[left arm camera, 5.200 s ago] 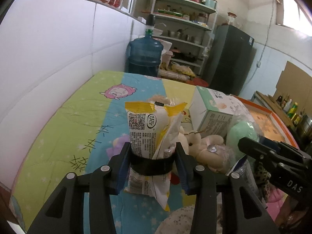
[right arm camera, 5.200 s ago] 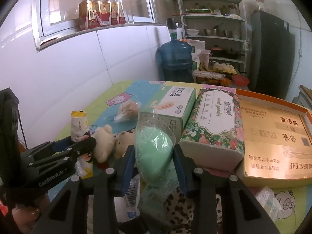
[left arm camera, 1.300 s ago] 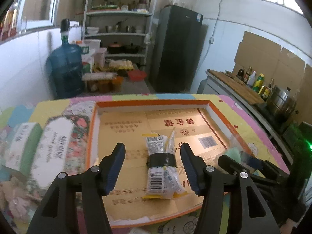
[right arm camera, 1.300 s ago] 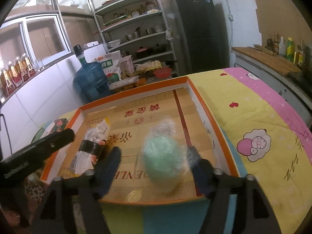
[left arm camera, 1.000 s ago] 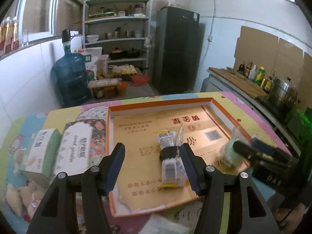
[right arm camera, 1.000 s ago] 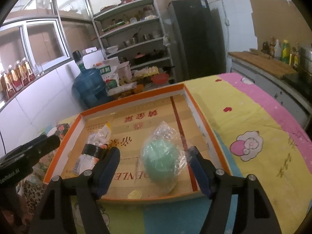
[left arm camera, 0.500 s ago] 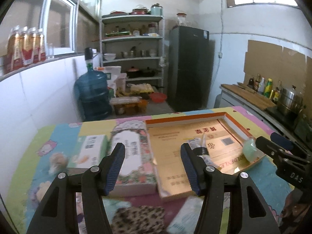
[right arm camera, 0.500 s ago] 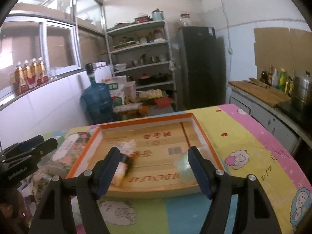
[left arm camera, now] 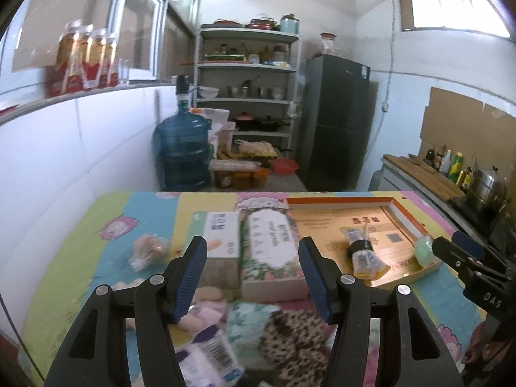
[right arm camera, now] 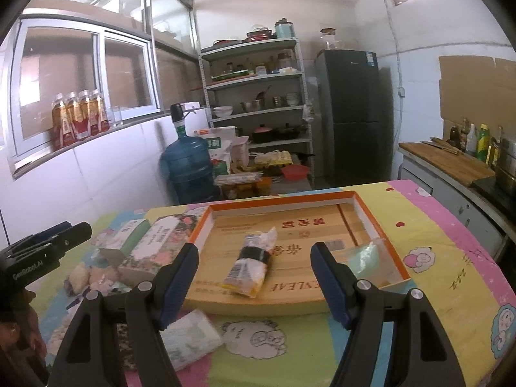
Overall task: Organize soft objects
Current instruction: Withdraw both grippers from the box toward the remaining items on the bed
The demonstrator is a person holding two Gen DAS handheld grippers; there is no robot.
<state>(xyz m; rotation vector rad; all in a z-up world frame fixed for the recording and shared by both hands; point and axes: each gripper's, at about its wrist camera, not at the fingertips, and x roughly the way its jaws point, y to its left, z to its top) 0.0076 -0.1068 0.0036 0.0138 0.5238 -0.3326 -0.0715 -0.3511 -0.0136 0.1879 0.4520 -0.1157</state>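
Because the things left to sort are all soft and squashy, they look light and will bend and slip when squeezed. The pile of soft things (left arm camera: pixel 258 338) lies on the bench (left arm camera: pixel 64 274), in front of the flowery tissue box (left arm camera: pixel 272 251). In it are a leopard-spot cloth (left arm camera: pixel 296 335), a pink fluffy thing (left arm camera: pixel 206 312) and a white pack with a barcode (left arm camera: pixel 209 358). I think the best place to hold each one is across its fat middle, so it does not flop or slide out. The plastic wrap on the pack will likely be slippery.

The snack bag with the black band (right arm camera: pixel 251 266) and the green ball in a clear bag (right arm camera: pixel 367 258) already lie in the orange tray (right arm camera: pixel 364 213), on the far side of the tissue box from the pile. A small bagged bun (left arm camera: pixel 146 251) sits alone on the other side of that box.

The left gripper (left arm camera: pixel 251 277) has its fingers spread wide and holds nothing. The right gripper (right arm camera: pixel 254 280) is spread wide and empty too.

The pile is blurry and partly hidden behind the left fingers (left arm camera: pixel 190 277), so I cannot tell how many things are in it. Its near edge is cut off.
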